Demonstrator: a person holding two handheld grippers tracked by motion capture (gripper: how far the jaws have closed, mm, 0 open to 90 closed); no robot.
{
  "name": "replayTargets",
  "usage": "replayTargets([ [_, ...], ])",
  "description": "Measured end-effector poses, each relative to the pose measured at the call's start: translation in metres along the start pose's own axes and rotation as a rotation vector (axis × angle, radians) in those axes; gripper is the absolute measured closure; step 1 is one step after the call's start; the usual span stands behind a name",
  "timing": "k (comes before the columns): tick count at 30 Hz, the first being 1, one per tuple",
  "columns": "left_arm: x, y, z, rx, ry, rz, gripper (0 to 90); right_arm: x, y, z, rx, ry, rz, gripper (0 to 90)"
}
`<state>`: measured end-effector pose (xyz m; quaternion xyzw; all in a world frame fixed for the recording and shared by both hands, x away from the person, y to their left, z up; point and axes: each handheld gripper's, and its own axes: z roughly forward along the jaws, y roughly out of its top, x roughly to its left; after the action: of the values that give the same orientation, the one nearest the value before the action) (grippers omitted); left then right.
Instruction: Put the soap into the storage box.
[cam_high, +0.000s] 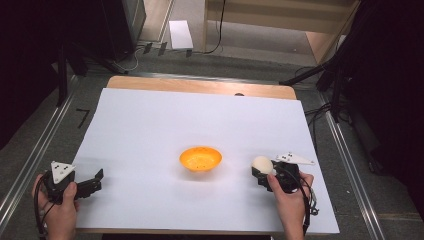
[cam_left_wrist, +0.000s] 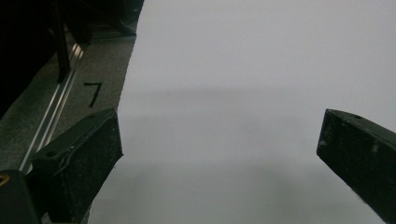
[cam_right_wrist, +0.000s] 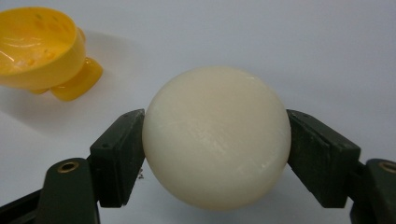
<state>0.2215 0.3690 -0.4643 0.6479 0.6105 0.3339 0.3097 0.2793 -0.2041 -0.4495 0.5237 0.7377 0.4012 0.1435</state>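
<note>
At the near left corner of the white paper-covered table (cam_high: 150, 120), the person's left hand (cam_high: 59, 212) rests a black two-jaw left gripper (cam_high: 92, 183) low over the sheet, its jaws standing wide apart with nothing between them; the left gripper view looks out across bare white paper between the two spread black pads, with the grey floor and a metal rail (cam_left_wrist: 56, 112) off the table's edge. Parked there, well apart from everything else, that tool appears to be waiting its turn and keeping out of the way. At the middle of the table sits a small, shallow orange plastic bowl (cam_high: 200, 158) with an empty, speckled inside, upright on a short foot and apparently placed centrally so either hand can reach it. Near it on the right, the right hand (cam_high: 290, 200) holds the right gripper (cam_high: 262, 172) aimed towards the bowl, its jaws closed against the two sides of a smooth cream-white ball (cam_high: 262, 164). The right gripper view shows the ball (cam_right_wrist: 215, 137) pinched across its widest part, one pad flat on each flank, a hold that seems chosen to stop a round, slick object squirting out. The ball hangs just over the paper, the bowl (cam_right_wrist: 39, 49) ahead and to one side, a likely destination.
</note>
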Motion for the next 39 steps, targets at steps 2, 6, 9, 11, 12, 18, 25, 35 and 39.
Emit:
replayTargets([
  [2, 0.000, 0.000, 0.000, 0.000, 0.007, -0.001, 2.2, 0.001, 0.002, -0.001, -0.001, 0.001, 0.000, 25.1],
  [6, -0.001, 0.000, 0.000, 0.004, 0.010, 0.006, 3.2, 0.003, 0.004, 0.000, -0.005, 0.003, 0.005, 25.1],
  [9, -0.001, 0.000, 0.000, 0.000, 0.015, 0.002, 3.2, 0.003, 0.005, 0.001, -0.002, 0.006, 0.008, 25.1],
  [11, 0.000, 0.000, -0.001, -0.002, 0.019, 0.001, 3.2, 0.004, 0.006, 0.002, -0.003, 0.011, 0.006, 25.1],
  [12, 0.000, 0.000, -0.001, 0.000, 0.019, 0.002, 3.1, 0.005, 0.007, 0.003, -0.003, 0.011, 0.004, 25.1],
  [18, -0.001, 0.000, -0.001, -0.003, 0.021, 0.007, 2.7, 0.012, 0.013, 0.004, -0.009, 0.028, 0.000, 25.1],
  [25, 0.000, -0.001, -0.002, -0.015, 0.014, -0.008, 0.0, 0.020, 0.020, 0.006, -0.008, 0.051, -0.007, 25.1],
  [35, 0.000, 0.000, -0.001, -0.008, 0.011, -0.011, 0.0, 0.033, 0.033, 0.010, 0.018, 0.072, -0.038, 25.1],
  [39, 0.001, 0.000, -0.001, -0.007, 0.010, -0.011, 0.0, 0.037, 0.037, 0.011, 0.021, 0.076, -0.046, 25.1],
])
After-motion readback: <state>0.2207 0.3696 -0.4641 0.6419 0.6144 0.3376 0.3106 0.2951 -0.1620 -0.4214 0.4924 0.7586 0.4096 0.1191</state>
